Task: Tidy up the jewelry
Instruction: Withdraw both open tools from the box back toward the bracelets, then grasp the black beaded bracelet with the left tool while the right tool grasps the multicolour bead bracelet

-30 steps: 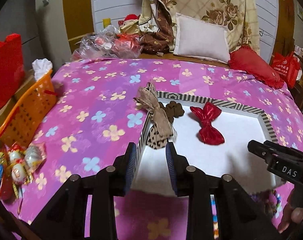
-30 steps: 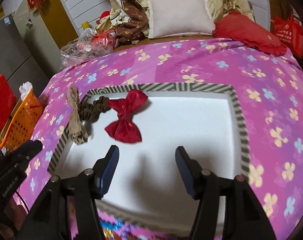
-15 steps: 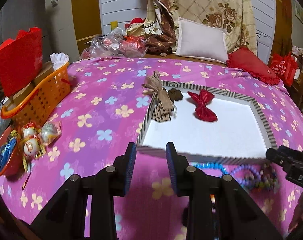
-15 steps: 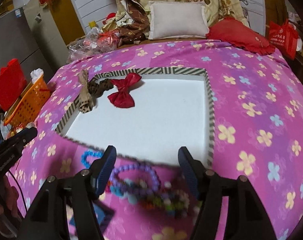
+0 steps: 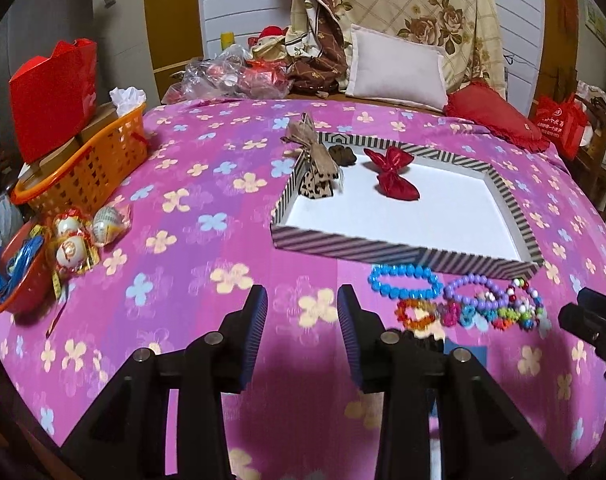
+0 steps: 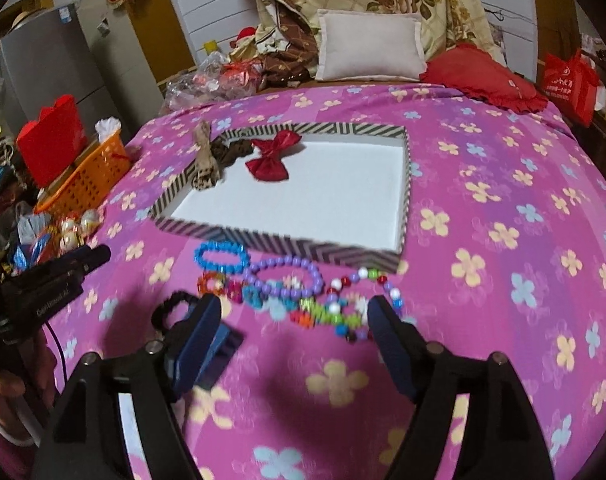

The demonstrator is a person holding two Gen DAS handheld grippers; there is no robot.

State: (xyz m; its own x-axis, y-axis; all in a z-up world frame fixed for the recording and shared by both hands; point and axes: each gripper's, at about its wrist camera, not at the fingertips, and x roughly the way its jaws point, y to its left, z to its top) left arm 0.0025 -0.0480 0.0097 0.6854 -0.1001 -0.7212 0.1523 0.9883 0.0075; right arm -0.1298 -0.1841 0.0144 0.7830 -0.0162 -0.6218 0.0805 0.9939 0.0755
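I see a pink bedspread (image 6: 503, 184) patterned with yellow and blue flowers. At my 12 o'clock, the tray (image 6: 291, 246) has a black-and-white striped rim, white inside, holding a red bow (image 6: 272, 157). Nearer, a blue bracelet (image 6: 222, 258) and purple bracelet (image 6: 287, 276).

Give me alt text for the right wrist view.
The open right gripper hovers above a heap of colourful beaded bracelets on a pink flowered bedspread. Beyond lies a striped-rim white tray holding a red satin bow; the left gripper shows at left.
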